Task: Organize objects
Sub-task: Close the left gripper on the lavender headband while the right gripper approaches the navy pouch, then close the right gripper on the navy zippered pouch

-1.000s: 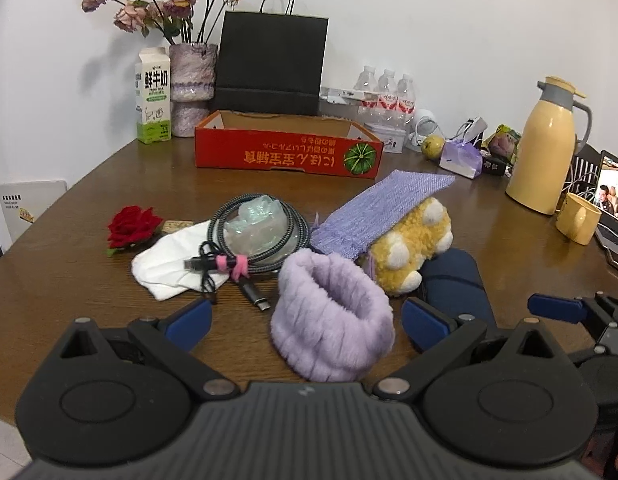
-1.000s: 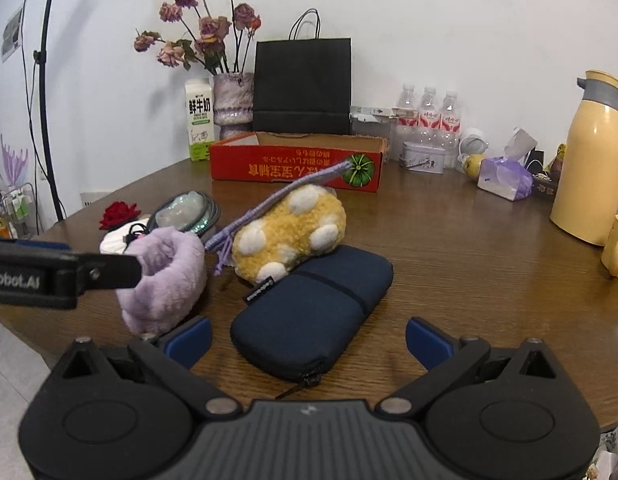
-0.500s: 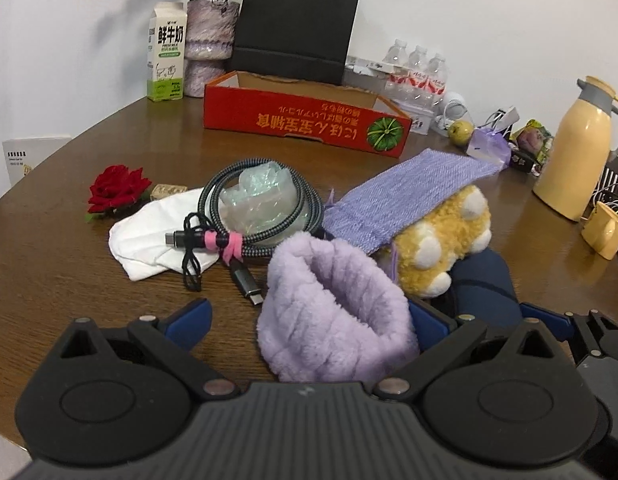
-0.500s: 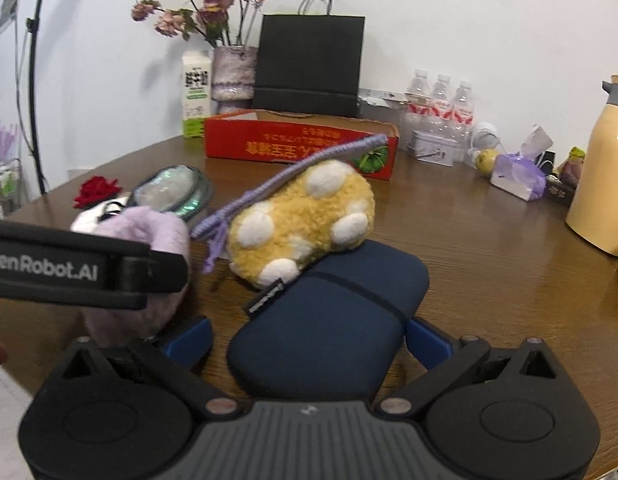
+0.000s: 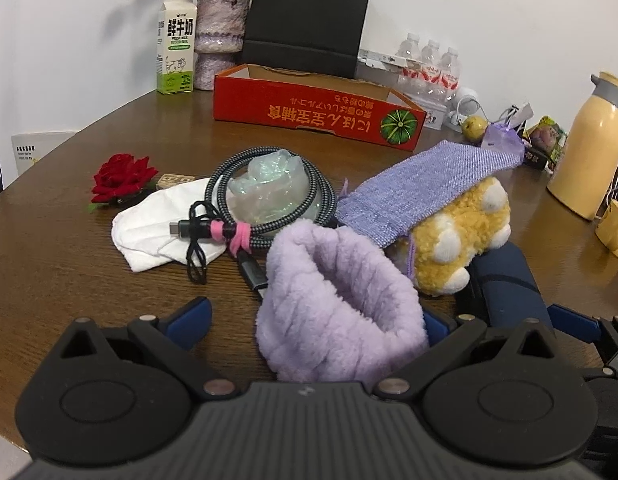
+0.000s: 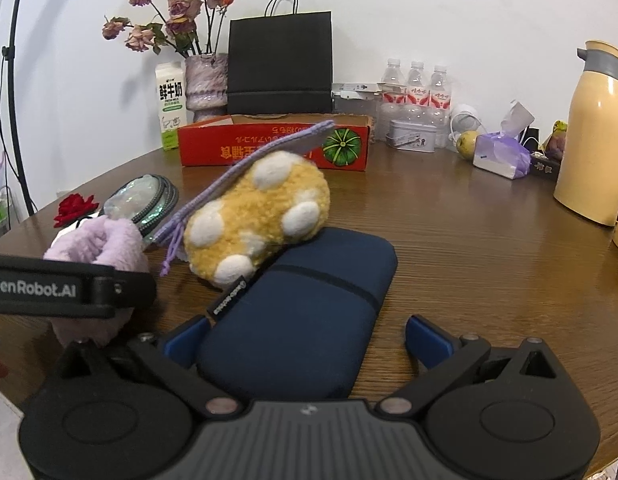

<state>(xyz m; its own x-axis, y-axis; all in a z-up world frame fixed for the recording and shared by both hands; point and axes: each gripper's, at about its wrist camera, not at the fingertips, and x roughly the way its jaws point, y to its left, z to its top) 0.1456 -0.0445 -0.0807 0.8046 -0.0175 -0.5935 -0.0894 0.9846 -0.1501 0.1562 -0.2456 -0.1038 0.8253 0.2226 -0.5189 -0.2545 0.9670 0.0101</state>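
The left tongs (image 5: 315,316) stand spread around the headband (image 5: 341,304) on the counter (image 5: 49,248), not yet clenched. The right tongs (image 6: 307,330), also released, straddle the pouch (image 6: 301,316), which lies against the plush (image 6: 257,220). The grasping step seems in hand; next, each pair likely needs to close, then carry toward the box (image 5: 317,112).

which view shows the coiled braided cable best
The left wrist view: the braided cable shows as a whole coil around an iridescent clump, with its pink tie and plug ends visible. The right wrist view catches only a foreshortened edge of the coil behind the lilac plush band.
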